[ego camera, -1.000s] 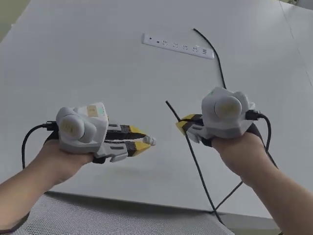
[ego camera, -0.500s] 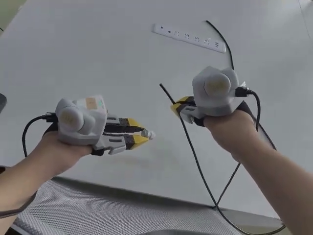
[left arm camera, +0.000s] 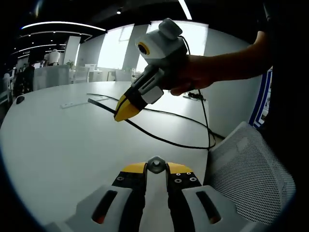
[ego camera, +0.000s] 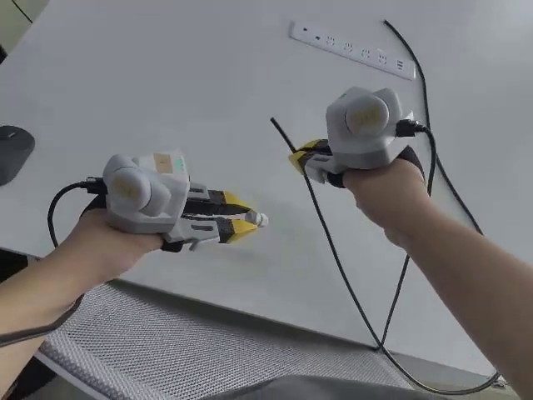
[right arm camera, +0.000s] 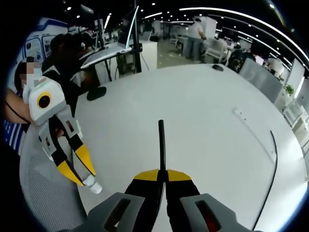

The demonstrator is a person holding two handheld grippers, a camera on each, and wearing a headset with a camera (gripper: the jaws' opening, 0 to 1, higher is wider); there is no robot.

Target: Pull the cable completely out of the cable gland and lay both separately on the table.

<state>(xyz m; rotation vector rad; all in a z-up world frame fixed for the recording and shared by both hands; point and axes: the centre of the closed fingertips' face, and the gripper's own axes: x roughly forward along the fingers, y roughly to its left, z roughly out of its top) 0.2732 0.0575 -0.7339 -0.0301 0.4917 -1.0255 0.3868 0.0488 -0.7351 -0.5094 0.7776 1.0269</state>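
The left hand is holding the left gripper (ego camera: 245,225) level over the near part of the white table (ego camera: 166,67), pointing right; its jaws are closed on a small grey cable gland (ego camera: 260,219), which is sticking out just past the yellow tips. The right hand is holding the right gripper (ego camera: 298,157) farther and to the right, pointing left, with its jaws clamped on the black cable (ego camera: 329,246). The cable's free end (ego camera: 273,123) is poking out beyond the tips, and the rest is trailing toward the near edge and dropping off it. Gland and cable are apart, with a clear gap between the two grippers. A white power strip (ego camera: 351,50) is lying at the far side with its own dark lead beside it, a dark mouse (ego camera: 12,152) is sitting at the left edge, and a grey mesh chair (ego camera: 166,350) is standing just below the near edge. A pale sticker (ego camera: 169,162) is showing on the left gripper; its writing is too small to read.
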